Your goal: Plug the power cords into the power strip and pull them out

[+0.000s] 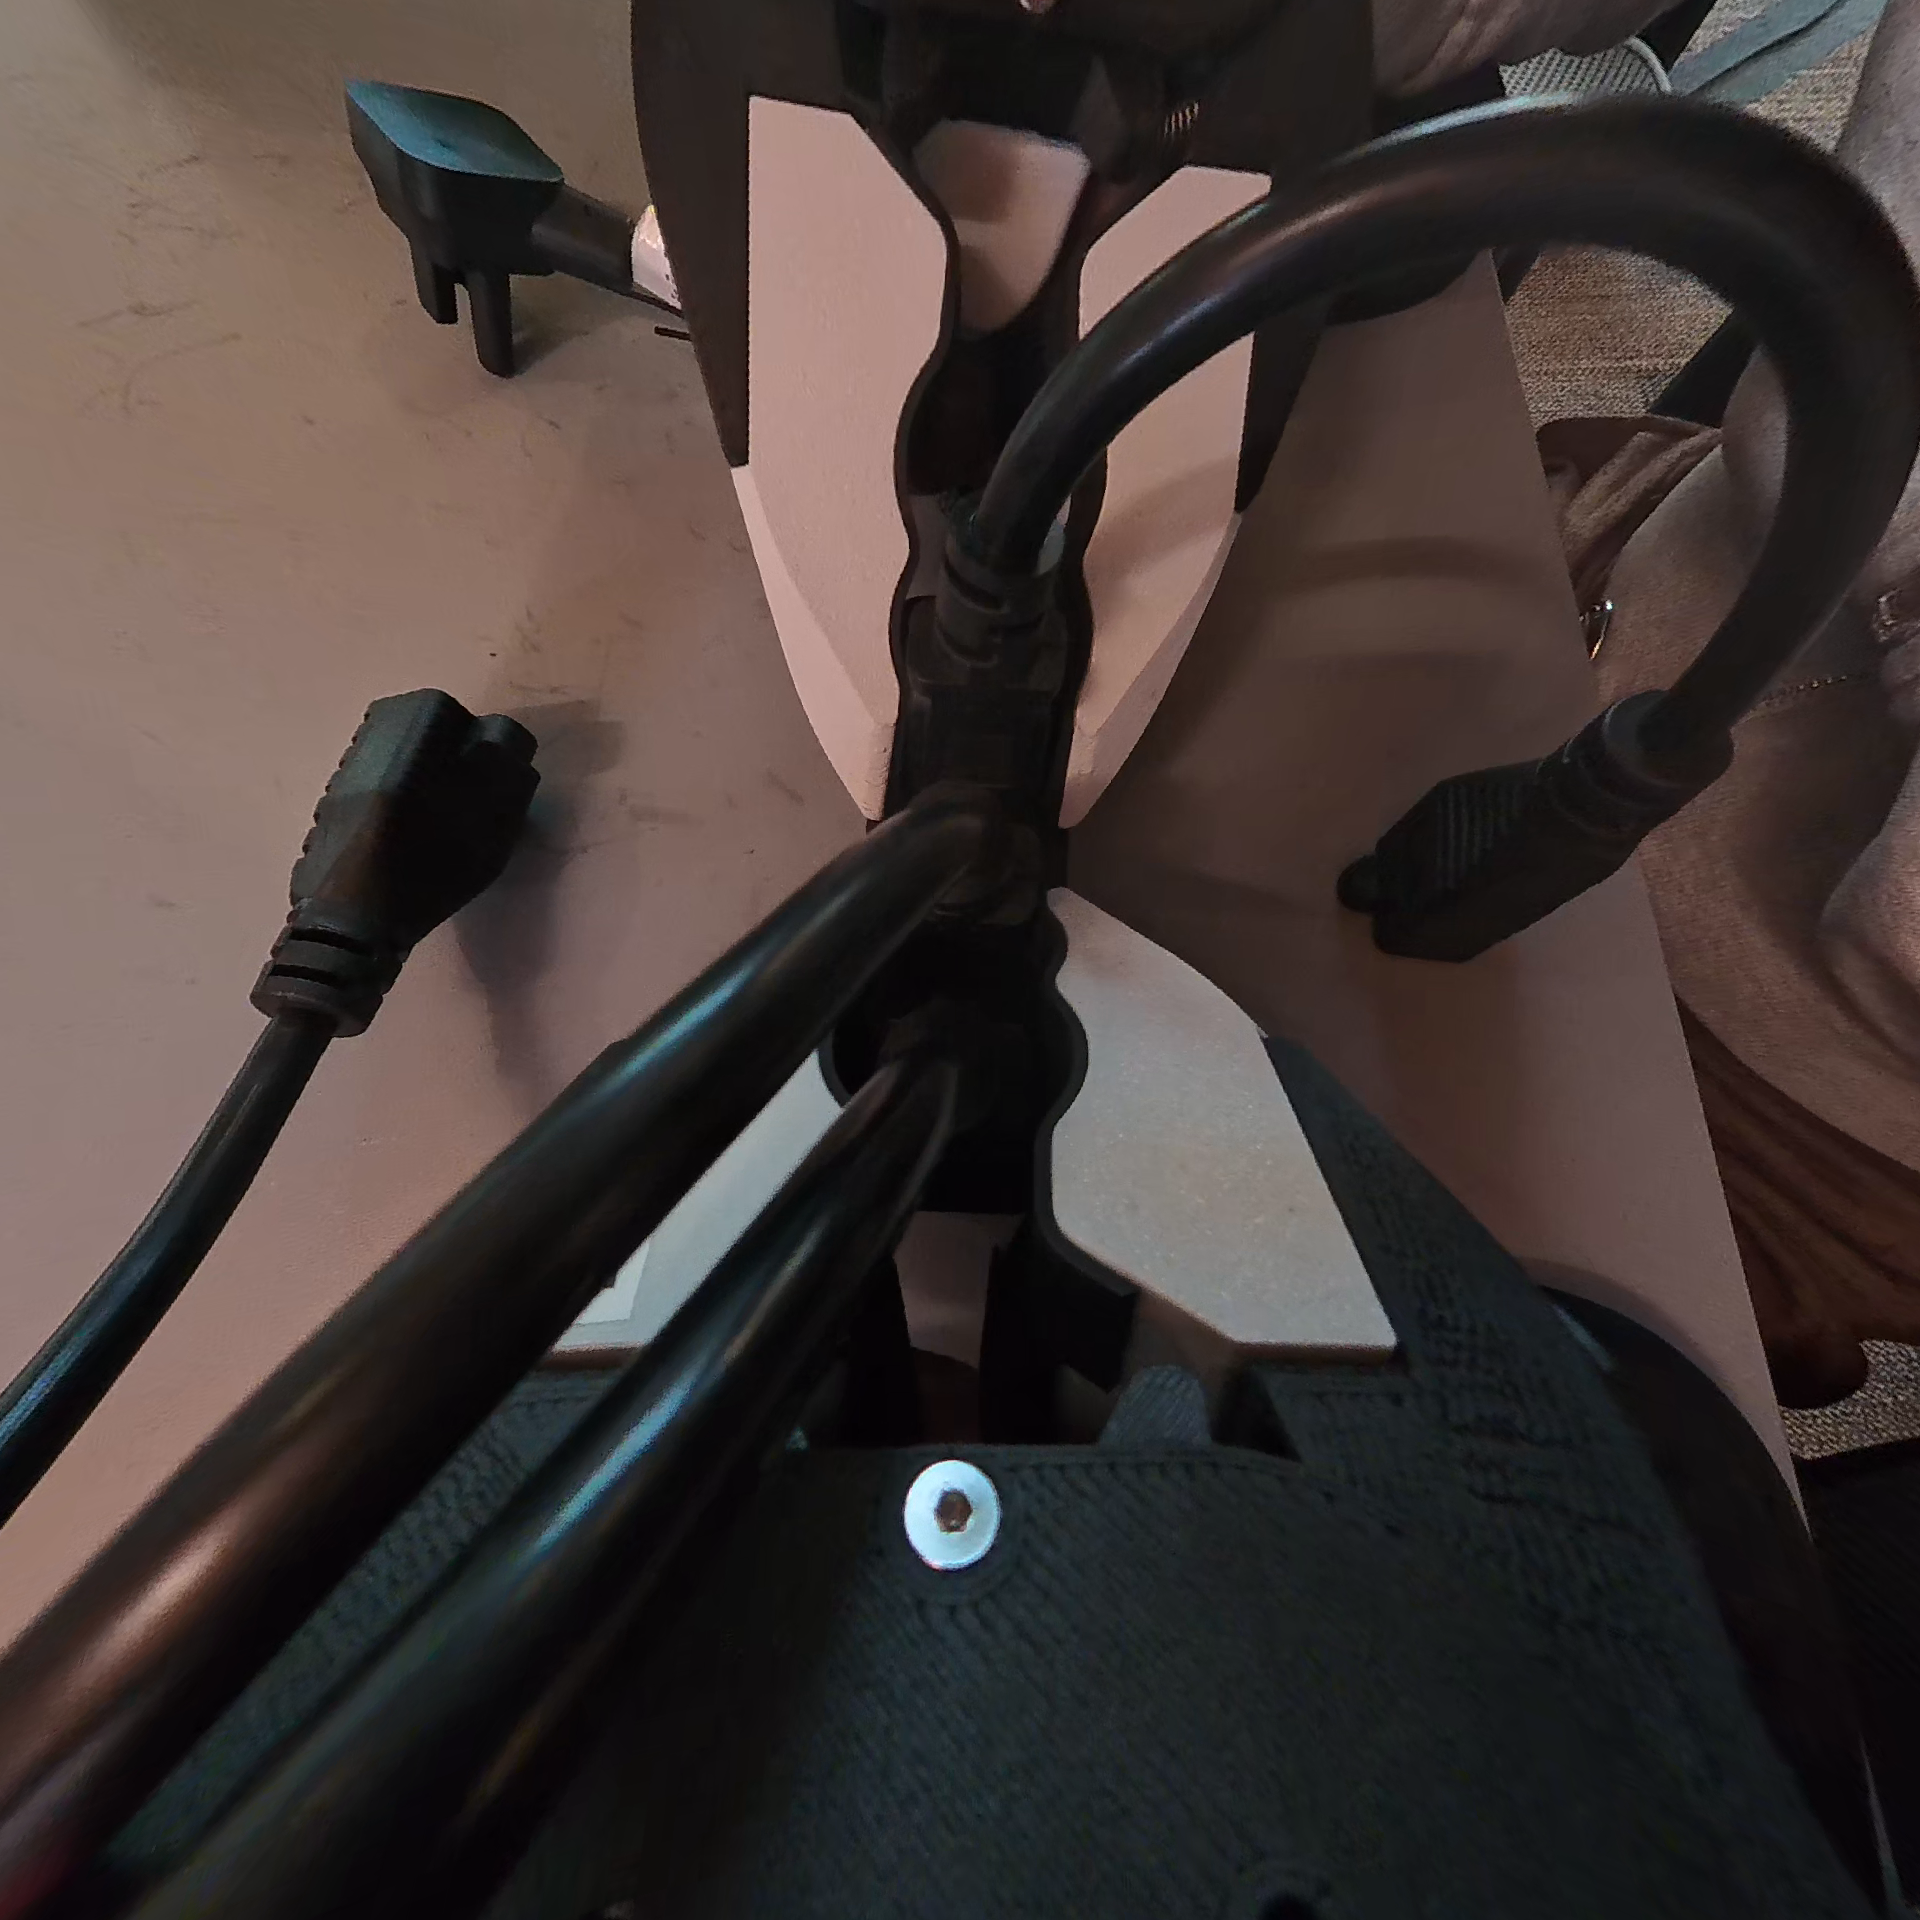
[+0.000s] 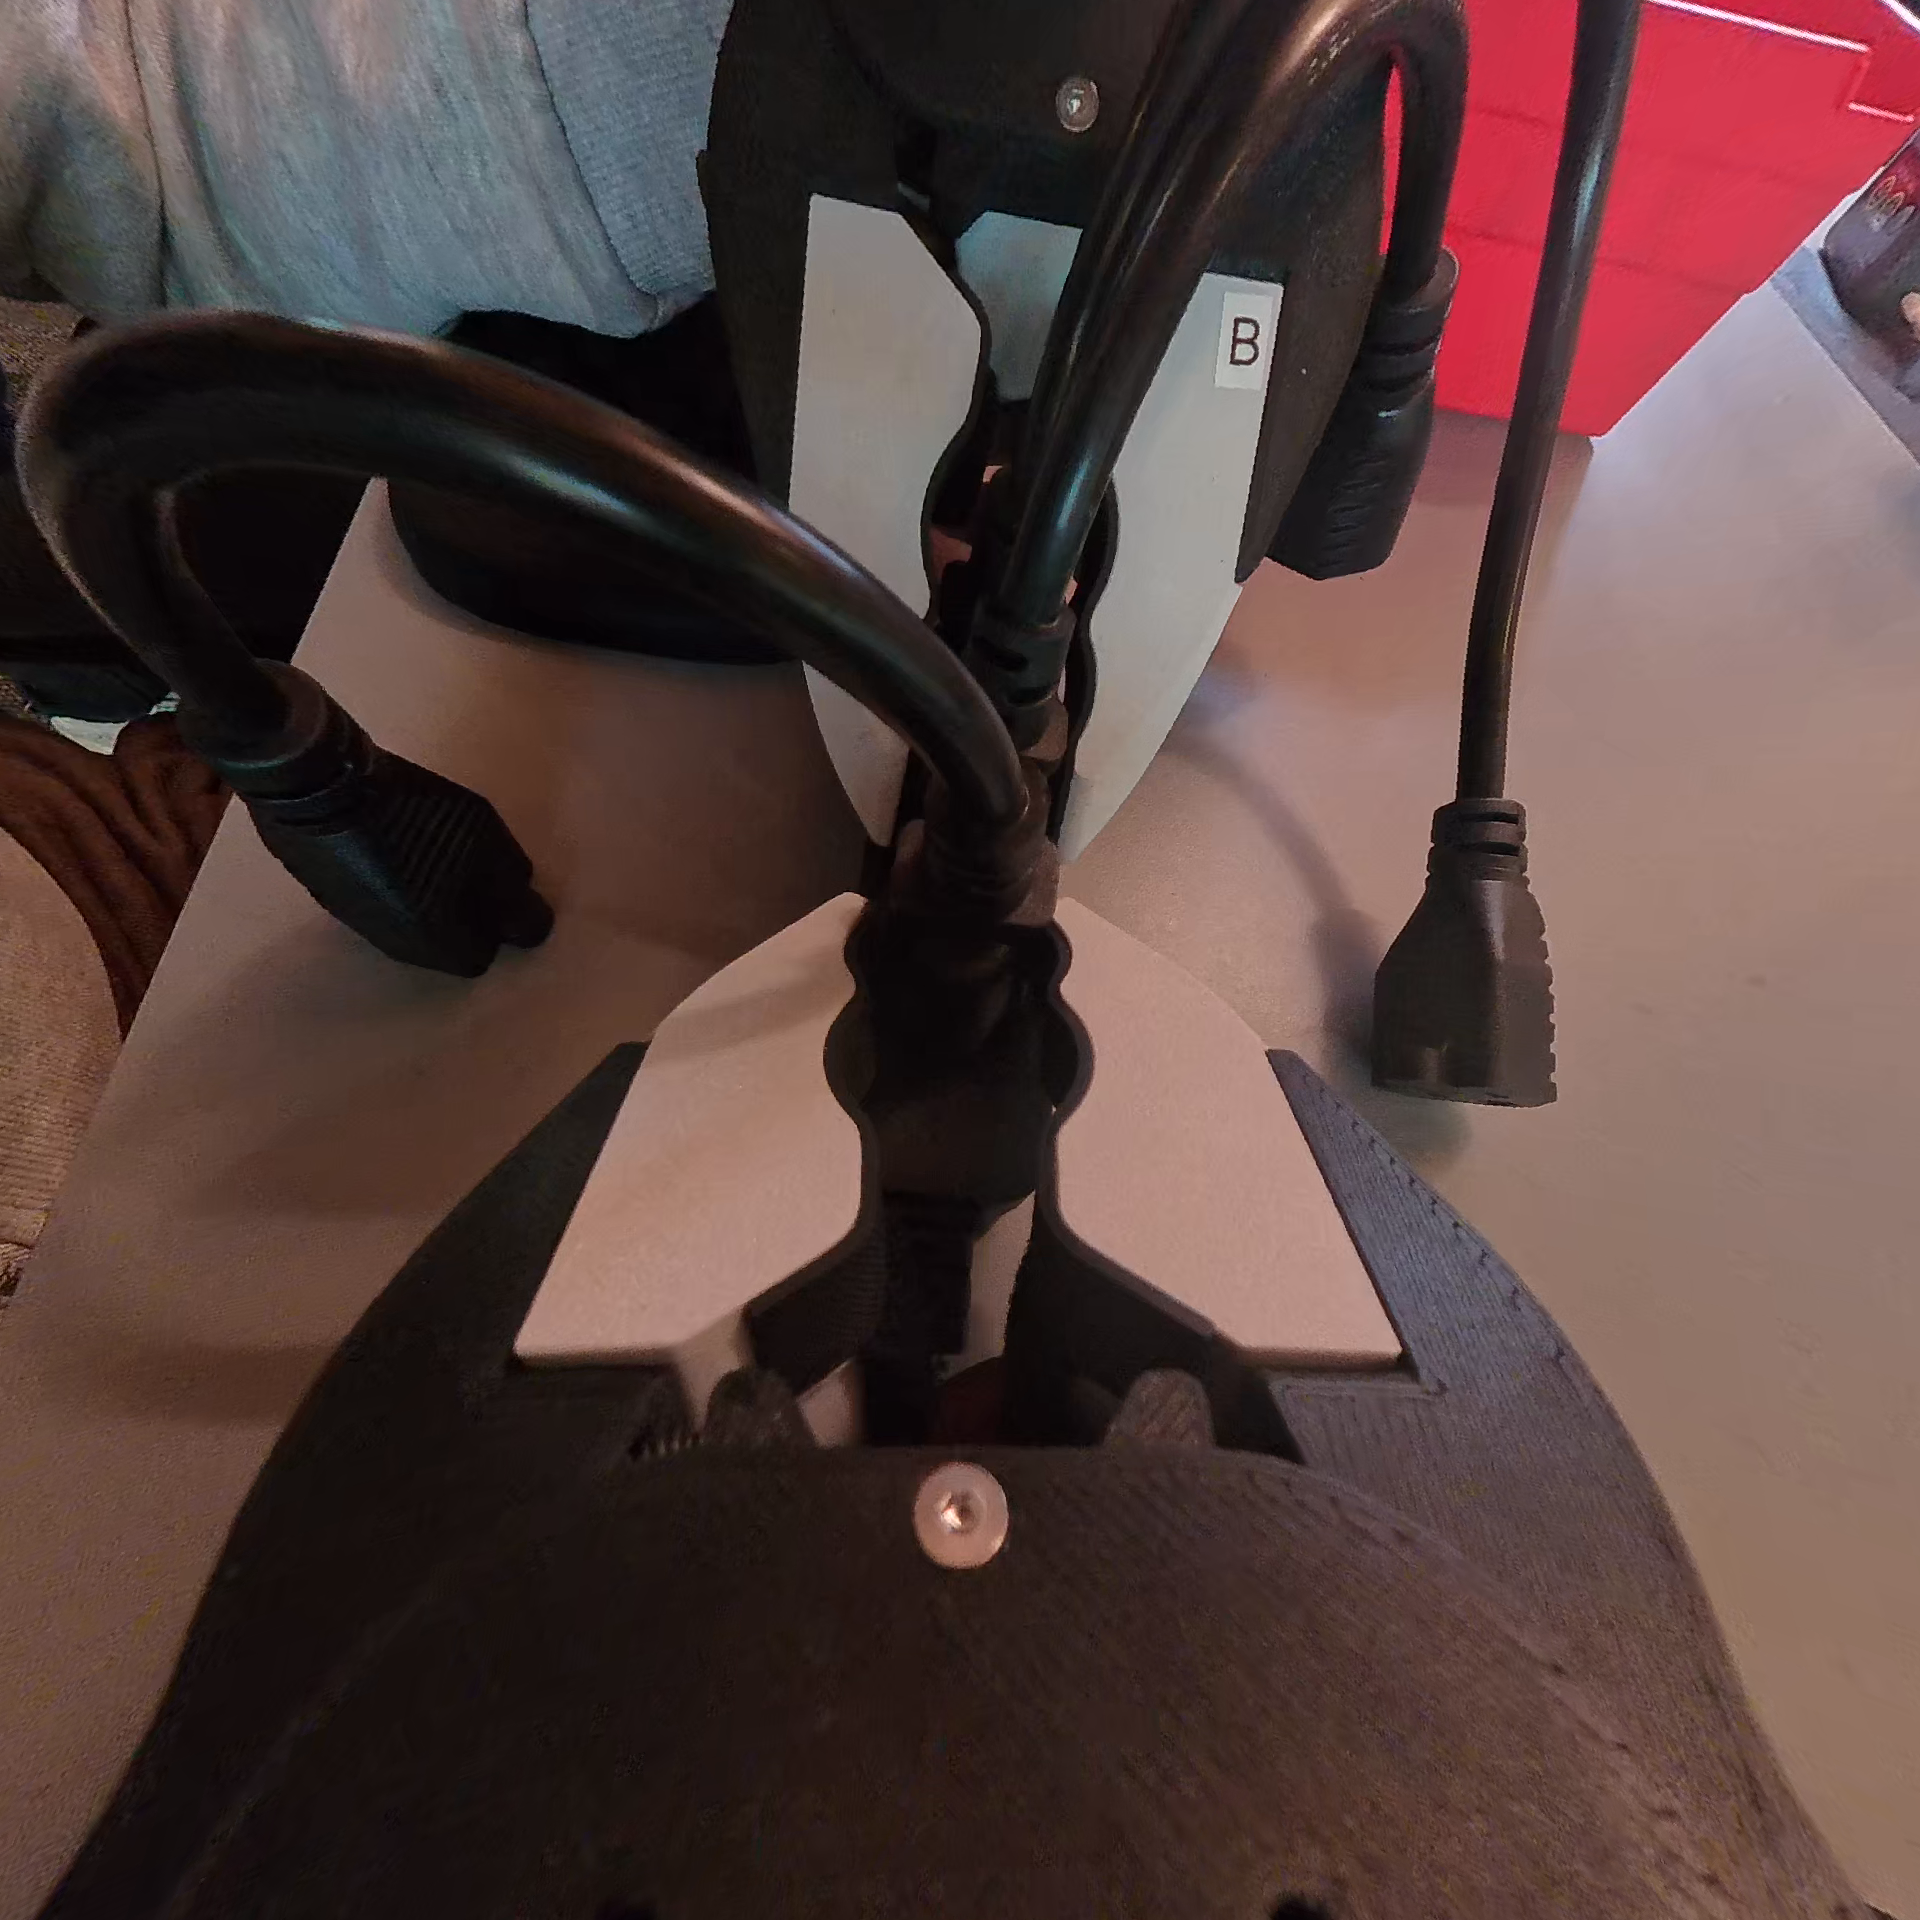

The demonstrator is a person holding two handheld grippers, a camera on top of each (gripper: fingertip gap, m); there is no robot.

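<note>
The left gripper (image 1: 977, 914) and the right gripper (image 2: 961, 987) meet tip to tip, each clamped on a thick black power cord plug (image 2: 966, 914). At 3 o'clock of the right gripper, a black moulded socket end (image 2: 1465, 997) stands on the grey table (image 2: 1714, 831)

I find the left gripper (image 1: 977, 914) with its jaws closed, the white pads (image 1: 1164, 1132) nearly meeting. The right gripper (image 2: 961, 997) is in the same state, jaws drawn together, its pads (image 2: 748, 1153) close. The two grippers face each other tip to tip: in my left wrist view the right one sits straight ahead, fingers pointing back at me, and in my right wrist view the left one stands opposite likewise. Both are held low and roughly level.
</note>
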